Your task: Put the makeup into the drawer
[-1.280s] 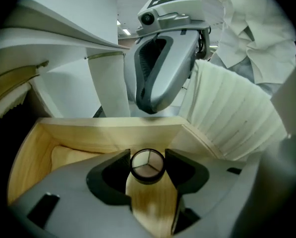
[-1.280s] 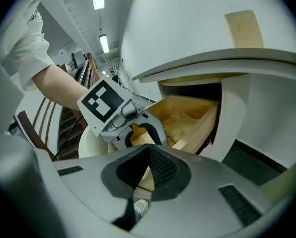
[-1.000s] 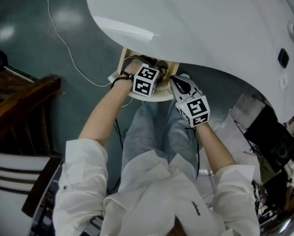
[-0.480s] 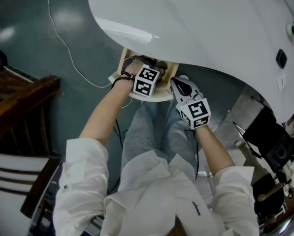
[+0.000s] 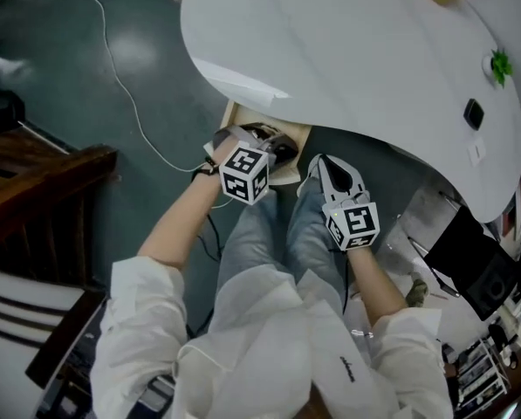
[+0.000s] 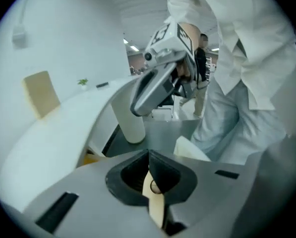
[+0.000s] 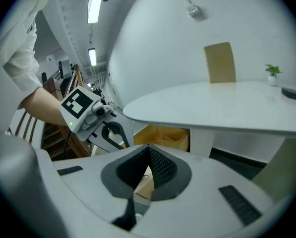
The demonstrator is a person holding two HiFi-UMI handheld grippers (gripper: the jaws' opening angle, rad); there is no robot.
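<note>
The wooden drawer (image 5: 240, 113) stands pulled out under the white tabletop (image 5: 347, 51), with dark makeup items (image 5: 262, 132) lying in it. My left gripper (image 5: 267, 151) hangs just above the drawer's near edge. Its jaws have just closed, and in the left gripper view they (image 6: 149, 180) meet with nothing gripped; only a pale strip shows through the slit below. My right gripper (image 5: 318, 162) floats to the right of the drawer, over the person's lap, with its tips together and nothing in it. From the right gripper view (image 7: 148, 155) the drawer's yellow inside (image 7: 163, 133) lies ahead, and the left gripper (image 7: 104, 128) is to its left.
The round white tabletop overhangs the drawer, and a white table leg (image 6: 129, 119) stands beyond it. A dark wooden chair (image 5: 33, 177) is at the left. A white cable (image 5: 125, 85) crosses the grey floor. Dark equipment (image 5: 483, 260) is at the right.
Both grippers have risen and drawn back from the drawer toward the person. The left gripper no longer reaches into the drawer.
</note>
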